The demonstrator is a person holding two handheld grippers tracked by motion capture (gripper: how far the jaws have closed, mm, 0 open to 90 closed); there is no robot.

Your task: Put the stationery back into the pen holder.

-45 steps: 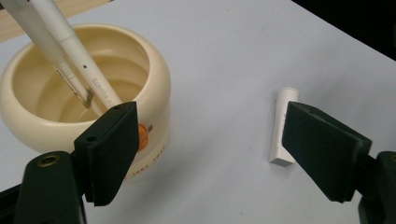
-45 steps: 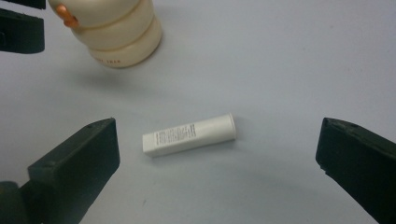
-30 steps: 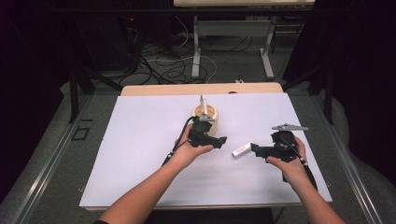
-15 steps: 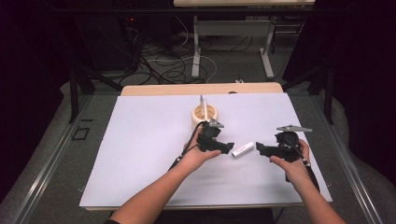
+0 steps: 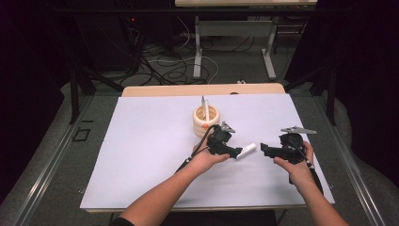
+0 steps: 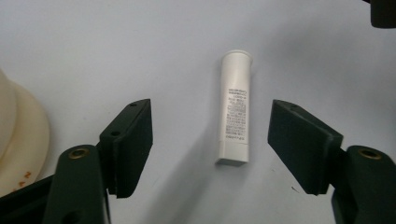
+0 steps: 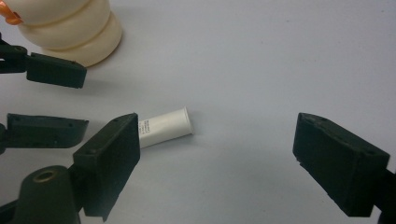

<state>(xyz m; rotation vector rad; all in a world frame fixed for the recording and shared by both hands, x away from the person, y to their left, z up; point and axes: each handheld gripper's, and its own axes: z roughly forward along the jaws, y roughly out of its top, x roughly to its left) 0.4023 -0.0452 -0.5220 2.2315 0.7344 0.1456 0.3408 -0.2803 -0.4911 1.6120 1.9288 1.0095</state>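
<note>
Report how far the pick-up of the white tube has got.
Done: one white pen stands in the cream ribbed holder. In hand: the left gripper, its jaws just closing, straddles the white plastic tube without touching. Left: gripping and lifting. The right gripper waits open beside it.

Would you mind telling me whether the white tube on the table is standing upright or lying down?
Lying down: the white tube rests lengthwise on the white table, its printed side facing up.

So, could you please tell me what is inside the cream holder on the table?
A white pen-like stick stands upright in the holder, its tip above the rim. An orange bit shows on the holder's outside. The stick's lower end and the holder's bottom are hidden by the wall.
</note>
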